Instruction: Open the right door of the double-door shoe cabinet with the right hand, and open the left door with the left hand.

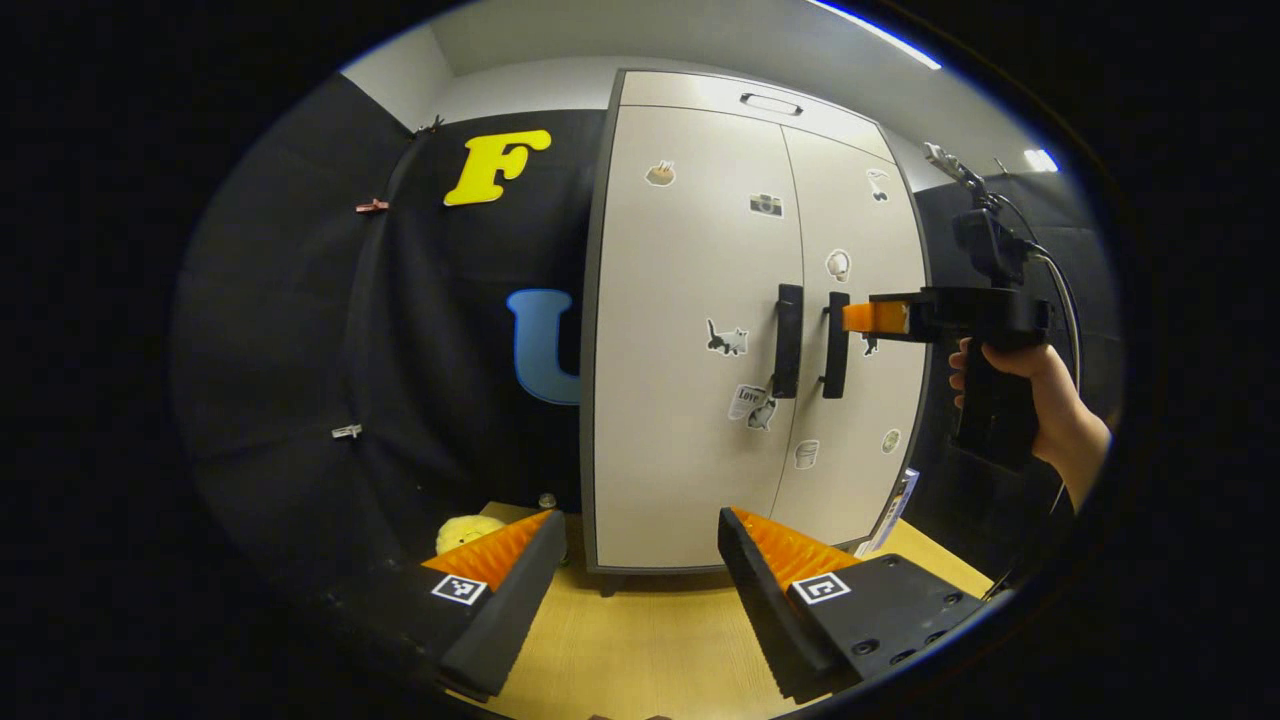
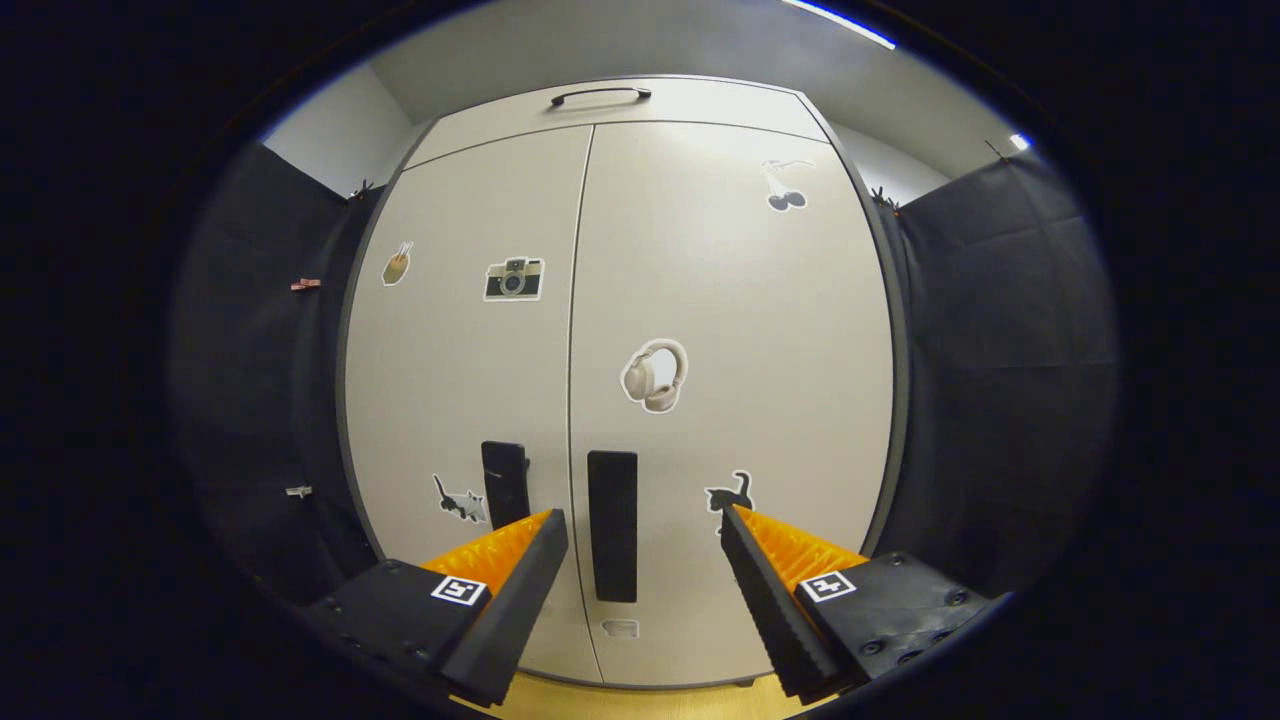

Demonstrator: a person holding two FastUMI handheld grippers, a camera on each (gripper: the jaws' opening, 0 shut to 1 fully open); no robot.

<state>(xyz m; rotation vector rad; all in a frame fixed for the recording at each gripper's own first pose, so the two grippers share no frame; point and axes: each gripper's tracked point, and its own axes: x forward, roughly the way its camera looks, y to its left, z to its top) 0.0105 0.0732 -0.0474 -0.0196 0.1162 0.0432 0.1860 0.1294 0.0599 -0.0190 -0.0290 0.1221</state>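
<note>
Standing shut on the pale wooden table (image 1: 640,640), the off-white double-door shoe cabinet (image 1: 700,400) faces both tongs, right tongs (image 2: 640,530) agape straddling the right door's black bar handle (image 2: 612,525), left tongs (image 1: 635,525) agape farther back.

Wooden table (image 1: 640,640) carries shoe cabinet (image 1: 690,400); yellow plush toy (image 1: 466,531) just left of it

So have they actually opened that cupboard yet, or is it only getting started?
Only starting. Both doors, the left door and the right door, are shut. The right gripper is open, with the right door's handle between its fingers, not yet clamped. The left gripper waits open, farther back. Both doors remain.
</note>
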